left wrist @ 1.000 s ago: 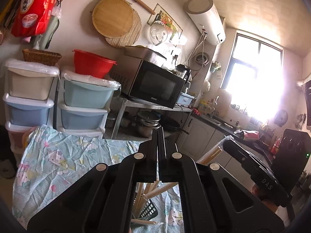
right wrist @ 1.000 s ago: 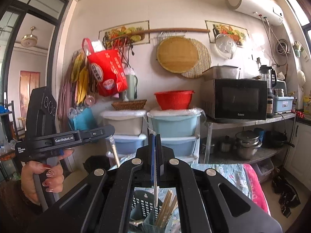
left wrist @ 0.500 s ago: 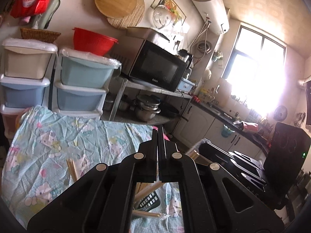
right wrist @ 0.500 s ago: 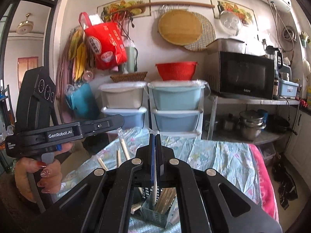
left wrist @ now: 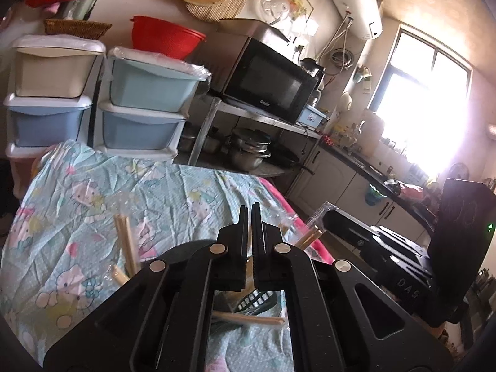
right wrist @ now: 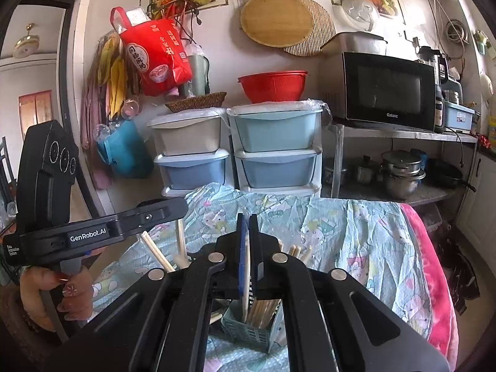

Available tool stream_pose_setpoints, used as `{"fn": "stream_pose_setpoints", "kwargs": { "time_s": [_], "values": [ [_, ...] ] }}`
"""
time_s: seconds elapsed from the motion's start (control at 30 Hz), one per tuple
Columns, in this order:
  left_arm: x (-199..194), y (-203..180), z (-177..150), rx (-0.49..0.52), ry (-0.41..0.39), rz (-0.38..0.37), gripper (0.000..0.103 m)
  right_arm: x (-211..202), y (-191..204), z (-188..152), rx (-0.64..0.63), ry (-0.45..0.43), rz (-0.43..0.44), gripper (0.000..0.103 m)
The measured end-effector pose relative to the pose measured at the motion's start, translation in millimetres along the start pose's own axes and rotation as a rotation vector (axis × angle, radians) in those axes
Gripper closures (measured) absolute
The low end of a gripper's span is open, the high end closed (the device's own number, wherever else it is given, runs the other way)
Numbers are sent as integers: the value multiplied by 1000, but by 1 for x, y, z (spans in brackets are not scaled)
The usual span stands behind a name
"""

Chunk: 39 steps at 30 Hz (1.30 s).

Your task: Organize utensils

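- Starting at the right claw (right wrist: 247, 217): we see its jaws opening, a single pale chopstick (right wrist: 245, 282) still standing between the blue pads, its lower end reaching down into the basket.
- That grey-blue slotted utensil basket (right wrist: 254, 331) sits on the table directly below the right claw, already holding a bundle of wooden chopsticks (right wrist: 263, 310) upright in it.
- Left claw (left wrist: 250, 209): clenched, jaws together with only a thin slit between them. A sliver of something pale shows low in the slit; we cannot tell whether it is gripped.
- In the right wrist view the left claw comes in from the left, held by a hand (right wrist: 46, 297) with red-painted nails on its grip.
- Under the left claw's frame we note a dark slotted basket edge (left wrist: 252, 300) and one chopstick lying flat across the cloth (left wrist: 248, 318).
- Left of that, a wrapped pair of chopsticks (left wrist: 125, 245) stands up tilted, near another short end just beside it.
- More chopstick tips (right wrist: 296, 250) poke out just right of the right claw's fingers.
- The table is covered by a light blue cartoon-print cloth (right wrist: 356, 232), with a pink blanket (right wrist: 434, 263) along its right edge.
- Beyond: stacked plastic drawers (right wrist: 276, 148), a red colander (right wrist: 272, 85) on top, a black microwave (right wrist: 387, 90) on a metal rack.
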<state>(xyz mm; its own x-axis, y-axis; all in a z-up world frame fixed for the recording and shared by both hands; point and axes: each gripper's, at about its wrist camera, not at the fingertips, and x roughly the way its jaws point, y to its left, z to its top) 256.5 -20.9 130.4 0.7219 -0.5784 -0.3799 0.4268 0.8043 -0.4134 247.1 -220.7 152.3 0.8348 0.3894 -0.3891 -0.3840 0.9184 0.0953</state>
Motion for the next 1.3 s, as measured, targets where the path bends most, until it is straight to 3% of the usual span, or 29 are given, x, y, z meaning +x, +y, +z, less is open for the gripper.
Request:
{"fn": "stream_pose_setpoints", "kwargs": {
  "time_s": [0.03,0.13,0.23,0.33,0.6,0.67,0.9,1.3],
  "values": [
    [-1,3,-2,-4,1,8,100,-1,0,-1,1,-1,-2,95],
    [-6,9,-6,-19,1,27,77,-5,-1,-3,-1,-9,-10,84],
    [-14,14,-8,-33,-7,41,72,-11,-1,-5,-7,-18,-18,75],
    [-24,18,-9,-44,-25,53,54,-16,0,-6,-14,-28,-27,67],
    [-59,24,-7,-73,-78,61,24,-37,2,-8,-31,-76,-52,49],
    [-69,23,-7,-76,-100,70,11,-44,2,-9,-32,-90,-57,45],
    [-100,28,-15,-112,-143,104,11,-69,9,-14,-38,-140,-67,29],
    [-127,18,-52,-40,-134,180,11,-91,26,-49,-50,-154,-98,15]
  ]
}}
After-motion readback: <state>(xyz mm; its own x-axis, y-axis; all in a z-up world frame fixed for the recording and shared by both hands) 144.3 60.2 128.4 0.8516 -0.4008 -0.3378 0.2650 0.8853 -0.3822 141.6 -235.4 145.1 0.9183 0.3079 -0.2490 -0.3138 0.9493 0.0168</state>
